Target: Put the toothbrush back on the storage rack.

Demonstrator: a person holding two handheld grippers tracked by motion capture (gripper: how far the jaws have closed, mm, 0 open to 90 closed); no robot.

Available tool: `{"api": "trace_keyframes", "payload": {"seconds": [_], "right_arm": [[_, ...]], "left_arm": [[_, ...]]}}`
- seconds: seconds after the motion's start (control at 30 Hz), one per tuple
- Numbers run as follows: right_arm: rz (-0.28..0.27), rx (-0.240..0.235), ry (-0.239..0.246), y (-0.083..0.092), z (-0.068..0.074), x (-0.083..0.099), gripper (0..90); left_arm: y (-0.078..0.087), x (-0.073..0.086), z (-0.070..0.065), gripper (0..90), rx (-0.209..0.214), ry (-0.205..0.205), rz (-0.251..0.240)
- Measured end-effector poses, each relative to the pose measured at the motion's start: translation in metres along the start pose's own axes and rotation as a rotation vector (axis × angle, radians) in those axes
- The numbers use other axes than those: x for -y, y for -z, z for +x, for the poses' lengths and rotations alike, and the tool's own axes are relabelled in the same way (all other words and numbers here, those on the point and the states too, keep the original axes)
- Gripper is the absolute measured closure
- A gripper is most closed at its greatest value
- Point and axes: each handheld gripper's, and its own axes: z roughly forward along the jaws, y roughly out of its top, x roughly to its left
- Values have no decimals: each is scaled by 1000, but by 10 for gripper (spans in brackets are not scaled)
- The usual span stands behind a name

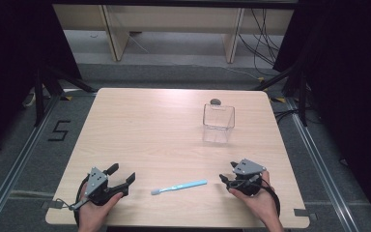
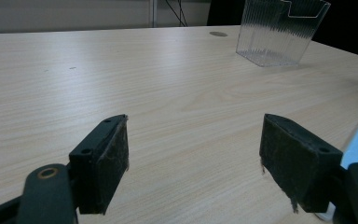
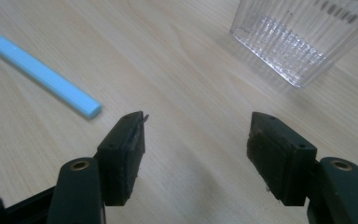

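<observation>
So both grippers, left gripper [image 1: 123, 175] and right gripper [image 1: 227, 171], sit wide open and empty, with the blue toothbrush [image 1: 178, 187] lying between them on the table [image 1: 149, 130]

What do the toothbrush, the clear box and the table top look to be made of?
Toothbrush: light blue plastic by the look, smooth and matte, with a paler head end.
Clear box: see-through ribbed plastic, probably acrylic; fine upright ridges show on its walls, and the table shows through them.
Table top: pale wood-grain laminate or veneer, which one is unclear; soft sheen, rounded corners.

The table [image 1: 140, 130] was pale matt wood grain; the holder [image 1: 218, 117] clear ribbed plastic; the toothbrush [image 1: 179, 186] smooth blue plastic.
</observation>
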Motion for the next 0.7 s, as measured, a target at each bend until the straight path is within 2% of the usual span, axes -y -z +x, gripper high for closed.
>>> {"api": "trace_keyframes", "payload": {"seconds": [0.07,0.13,0.17,0.2,0.23,0.3,0.33,0.37,0.43,0.5,0.57,0.6,0.63,0.67,0.7], "right_arm": [[5,-10,15,0,0,-1,378],[24,-27,33,1,1,-4,392],[57,-43,74,1,2,-8,402],[57,-43,74,1,2,-8,402],[87,-58,101,1,2,-12,405],[102,-70,110,1,2,-15,408],[132,-79,124,0,2,-20,412],[132,-79,124,0,2,-20,412],[159,-90,164,-1,1,-27,417],[164,-94,161,-3,2,-28,418],[205,-108,189,-5,3,-32,422],[215,-108,208,-7,3,-34,422],[240,-121,205,-7,4,-36,423],[242,-131,236,-9,4,-38,425],[262,-138,236,-9,4,-40,427]], "left_arm": [[-1,0,0,232,9,5,-12],[-1,0,1,232,7,5,10],[-2,0,1,231,11,7,5],[-3,0,2,231,16,10,-3],[-2,-1,1,231,5,12,15],[-2,-1,2,231,8,13,15],[-2,-1,2,231,9,12,15],[-2,-1,2,231,8,11,16],[-2,-1,2,230,10,5,19],[-2,-1,2,228,10,-8,32],[-2,-2,2,227,14,-2,36],[-3,-2,2,226,26,-14,29],[-2,-3,1,225,19,-15,43],[-2,-4,2,224,29,-28,39],[-2,-5,1,224,31,-27,39]]}}
